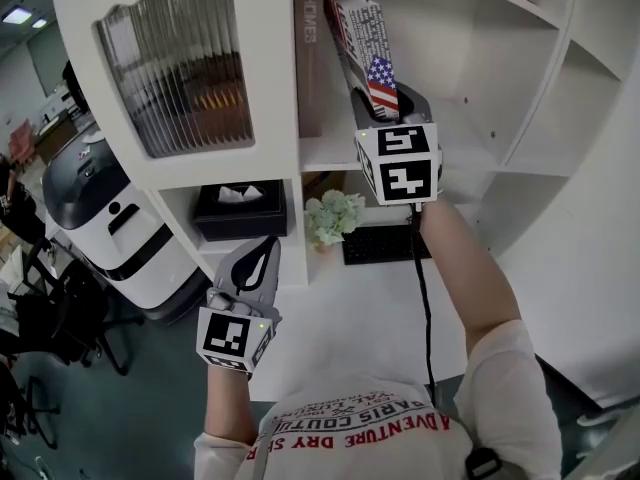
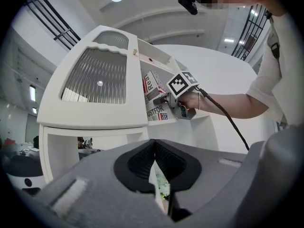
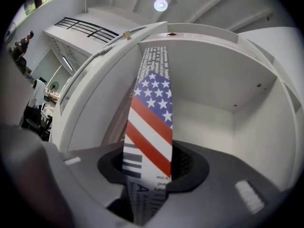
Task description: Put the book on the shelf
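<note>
The book (image 1: pixel 366 53) has a newsprint cover with a stars-and-stripes flag; its spine (image 3: pixel 148 127) runs up between the jaws in the right gripper view. My right gripper (image 1: pixel 385 108) is shut on its lower end and holds it tilted inside the open shelf compartment (image 1: pixel 440 138), next to a brown book (image 1: pixel 308 58) that stands at the compartment's left wall. The left gripper view also catches the book (image 2: pixel 153 95) and the right gripper (image 2: pixel 167 100) at the shelf. My left gripper (image 1: pixel 258 264) hangs low in front of the cabinet, jaws closed with nothing between them.
The white cabinet has a ribbed glass door (image 1: pixel 180 63) at left. Below sit a black tissue box (image 1: pixel 240 208), a small plant (image 1: pixel 332 216) and a keyboard (image 1: pixel 380 243). A white-and-black machine (image 1: pixel 110 228) and office chairs stand at left.
</note>
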Action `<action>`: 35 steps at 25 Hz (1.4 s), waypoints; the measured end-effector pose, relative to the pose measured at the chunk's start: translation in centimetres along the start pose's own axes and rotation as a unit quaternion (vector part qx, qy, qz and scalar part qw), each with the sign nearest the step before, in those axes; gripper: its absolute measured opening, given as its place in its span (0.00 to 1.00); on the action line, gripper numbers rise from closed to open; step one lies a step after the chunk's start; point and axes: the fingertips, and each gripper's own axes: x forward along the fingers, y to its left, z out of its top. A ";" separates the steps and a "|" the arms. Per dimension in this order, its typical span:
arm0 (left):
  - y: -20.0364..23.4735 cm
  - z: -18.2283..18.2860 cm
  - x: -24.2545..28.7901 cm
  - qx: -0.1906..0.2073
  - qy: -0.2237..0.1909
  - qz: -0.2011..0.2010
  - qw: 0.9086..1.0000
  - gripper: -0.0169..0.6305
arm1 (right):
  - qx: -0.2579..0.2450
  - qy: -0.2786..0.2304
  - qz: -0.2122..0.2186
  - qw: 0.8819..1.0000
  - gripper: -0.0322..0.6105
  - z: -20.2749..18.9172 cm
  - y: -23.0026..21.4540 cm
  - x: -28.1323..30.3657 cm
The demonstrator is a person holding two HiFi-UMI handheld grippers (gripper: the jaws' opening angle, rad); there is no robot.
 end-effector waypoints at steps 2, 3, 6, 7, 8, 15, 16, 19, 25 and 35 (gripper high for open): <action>0.3 -0.4 0.5 -0.003 0.003 0.000 1.000 0.03 | -0.005 0.009 0.007 1.000 0.29 0.0 0.3 1.2; 0.4 -0.6 0.6 -0.005 0.005 0.000 1.000 0.03 | -0.008 0.016 0.010 1.000 0.29 -0.2 0.4 1.8; 0.8 -1.3 0.9 -0.009 0.012 0.002 1.000 0.03 | -0.013 0.041 0.028 0.999 0.32 -0.8 0.6 3.4; 0.9 -1.4 1.0 -0.010 0.014 0.004 1.000 0.03 | -0.014 0.047 0.033 0.998 0.34 -0.9 0.6 3.9; 1.1 -1.6 1.1 -0.012 0.016 0.007 1.000 0.03 | -0.015 0.053 0.039 0.998 0.34 -0.9 0.6 4.4; 2.1 -2.3 1.2 -0.017 0.023 0.018 0.999 0.03 | -0.032 0.081 0.070 0.994 0.44 -1.6 1.6 7.4; 2.2 -2.4 1.2 -0.017 0.024 0.019 0.999 0.03 | -0.035 0.084 0.070 0.993 0.44 -1.6 1.7 7.7; 2.3 -2.5 1.3 -0.019 0.026 0.022 0.999 0.03 | -0.032 0.090 0.074 0.993 0.46 -1.7 1.8 8.4; 1.9 -2.4 0.9 -0.017 0.027 0.022 0.999 0.03 | -0.022 0.060 0.056 0.996 0.49 -0.9 1.1 6.6; -0.1 -1.1 -0.4 -0.011 0.018 0.008 1.000 0.03 | 0.010 -0.007 0.056 0.998 0.48 -1.5 1.9 -3.5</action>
